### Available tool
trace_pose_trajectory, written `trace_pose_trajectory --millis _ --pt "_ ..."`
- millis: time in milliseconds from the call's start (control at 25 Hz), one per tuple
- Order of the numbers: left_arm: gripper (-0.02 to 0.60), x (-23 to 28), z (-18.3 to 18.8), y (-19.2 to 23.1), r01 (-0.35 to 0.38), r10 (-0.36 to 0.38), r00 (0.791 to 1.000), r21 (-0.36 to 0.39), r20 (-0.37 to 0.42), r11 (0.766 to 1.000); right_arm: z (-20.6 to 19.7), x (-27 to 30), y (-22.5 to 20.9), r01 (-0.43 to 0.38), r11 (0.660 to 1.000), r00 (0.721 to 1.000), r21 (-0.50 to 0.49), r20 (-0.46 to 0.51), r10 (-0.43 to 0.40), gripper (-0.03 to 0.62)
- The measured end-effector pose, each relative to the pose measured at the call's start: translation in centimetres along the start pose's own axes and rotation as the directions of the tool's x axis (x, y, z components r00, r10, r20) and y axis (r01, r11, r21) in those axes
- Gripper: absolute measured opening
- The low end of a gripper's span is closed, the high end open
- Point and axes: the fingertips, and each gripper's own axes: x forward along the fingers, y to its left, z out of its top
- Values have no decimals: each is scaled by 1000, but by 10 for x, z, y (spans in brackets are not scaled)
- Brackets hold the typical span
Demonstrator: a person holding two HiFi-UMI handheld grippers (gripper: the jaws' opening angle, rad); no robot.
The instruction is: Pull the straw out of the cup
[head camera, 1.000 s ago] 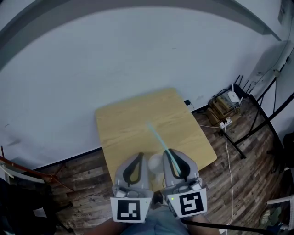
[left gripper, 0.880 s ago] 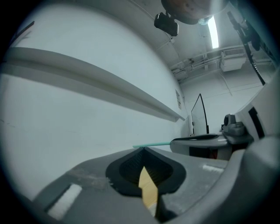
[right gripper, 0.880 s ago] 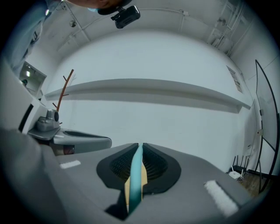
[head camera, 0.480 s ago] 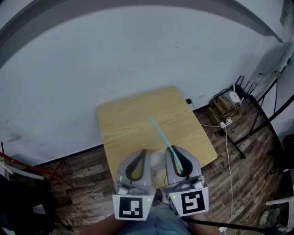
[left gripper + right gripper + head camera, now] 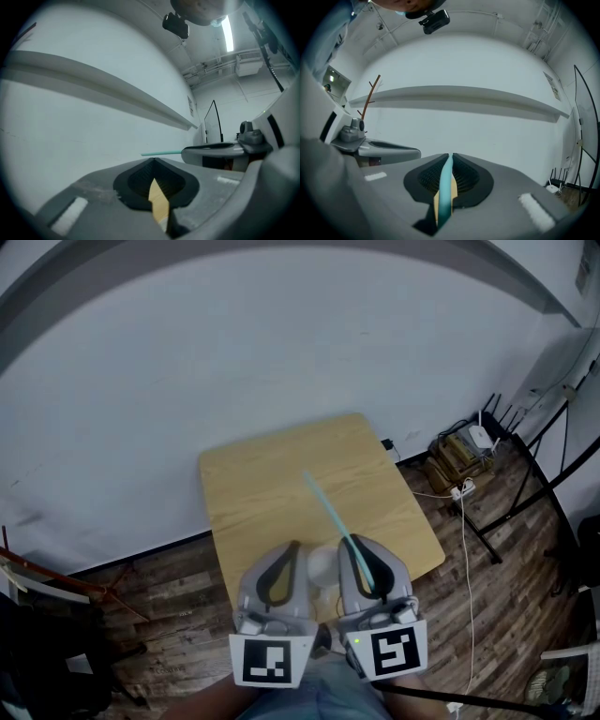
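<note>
A small wooden table (image 5: 272, 484) stands against a white wall. Near its front edge a white cup (image 5: 322, 566) shows between my two grippers. The teal straw (image 5: 326, 512) slants up and away over the table. My right gripper (image 5: 350, 543) is shut on the straw's lower part; in the right gripper view the straw (image 5: 446, 187) runs between the ribbed pads. My left gripper (image 5: 292, 547) sits just left of the cup, its jaw tips together; in the left gripper view only a thin wedge of table shows between them. From there the straw (image 5: 161, 153) sticks out past the right gripper (image 5: 187, 151).
The floor is dark wood planks. To the right of the table lie a router and cables (image 5: 473, 442) and black stand legs (image 5: 525, 493). Thin reddish rods (image 5: 37, 582) lean at the far left. A white ledge runs along the wall.
</note>
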Motion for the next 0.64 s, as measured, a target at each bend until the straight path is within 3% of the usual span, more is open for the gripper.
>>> trace_pose_trajectory --millis 640 --pt "20 1 -2 -3 -3 3 1000 2 2 1000 -3 -2 -3 -2 1000 1000 1 -3 2 34"
